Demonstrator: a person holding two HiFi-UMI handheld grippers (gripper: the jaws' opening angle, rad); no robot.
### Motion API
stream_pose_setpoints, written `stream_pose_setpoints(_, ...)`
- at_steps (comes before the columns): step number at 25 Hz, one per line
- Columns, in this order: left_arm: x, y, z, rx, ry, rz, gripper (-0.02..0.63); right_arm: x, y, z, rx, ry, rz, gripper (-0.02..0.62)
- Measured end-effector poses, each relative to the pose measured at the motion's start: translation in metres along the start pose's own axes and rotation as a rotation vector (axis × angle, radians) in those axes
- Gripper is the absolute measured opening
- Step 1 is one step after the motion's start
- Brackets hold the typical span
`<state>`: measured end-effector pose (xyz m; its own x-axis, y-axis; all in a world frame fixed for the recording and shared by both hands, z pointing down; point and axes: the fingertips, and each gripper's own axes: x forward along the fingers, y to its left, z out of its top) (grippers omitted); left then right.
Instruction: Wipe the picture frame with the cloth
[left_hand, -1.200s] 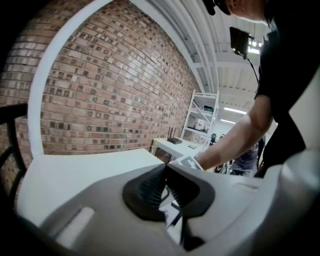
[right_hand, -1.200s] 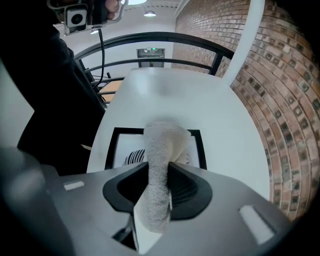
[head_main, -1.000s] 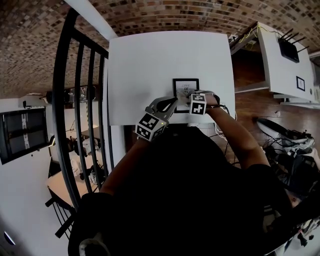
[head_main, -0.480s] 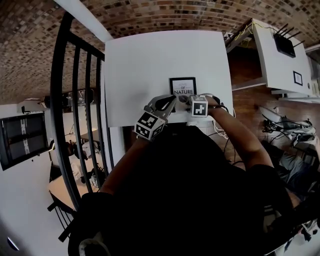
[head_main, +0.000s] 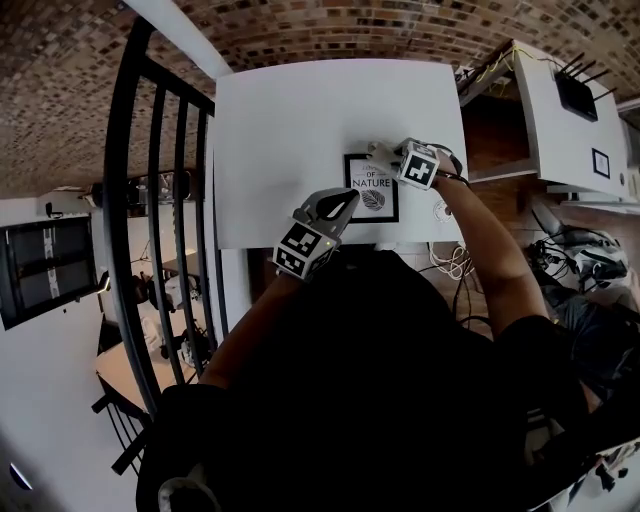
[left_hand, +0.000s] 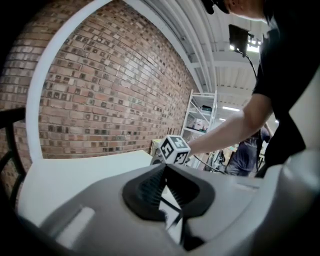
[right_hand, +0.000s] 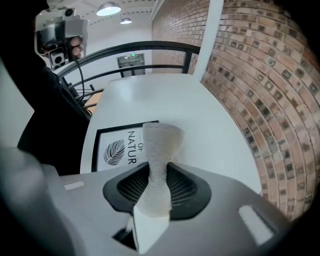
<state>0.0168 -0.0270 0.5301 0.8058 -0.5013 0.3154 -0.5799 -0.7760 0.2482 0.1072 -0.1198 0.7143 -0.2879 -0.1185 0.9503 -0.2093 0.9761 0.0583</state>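
The black picture frame (head_main: 371, 187) with a leaf print lies flat near the front edge of the white table (head_main: 300, 130). My left gripper (head_main: 340, 204) is shut on its near left edge; in the left gripper view the frame's corner (left_hand: 170, 214) sits between the closed jaws of the left gripper (left_hand: 166, 175). My right gripper (head_main: 388, 154) is at the frame's far right corner, shut on a pale grey cloth (right_hand: 158, 145). In the right gripper view the cloth stands out of the right gripper (right_hand: 159, 176) and overlaps the frame (right_hand: 116, 148).
A black railing (head_main: 160, 200) runs along the table's left side. Brick surfaces lie beyond the table's far edge. Cables (head_main: 455, 262) hang off the front right corner, and a white unit (head_main: 555, 110) stands to the right. The right gripper's marker cube (left_hand: 175, 149) shows in the left gripper view.
The right gripper has carried the cloth from the frame's near edge to its far right corner, uncovering the print. The left gripper has kept its place on the frame.
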Motion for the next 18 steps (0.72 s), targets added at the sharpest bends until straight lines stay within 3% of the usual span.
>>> stream_pose_setpoints(5, -0.003, 0.003, -0.003, 0.026, 0.005, 0.016, -0.002, 0.02, -0.005, -0.013, 0.1, 0.017, 0.028, 0.114)
stream_pose_setpoints(11, -0.003, 0.005, -0.008, 0.022, 0.009, 0.014, -0.002, 0.037, 0.033, -0.034, 0.084, 0.084, 0.118, 0.112)
stream_pose_setpoints(18, 0.002, 0.001, -0.006, 0.023, 0.009, -0.009, -0.002, 0.034, 0.09, -0.043, 0.079, 0.089, 0.229, 0.11)
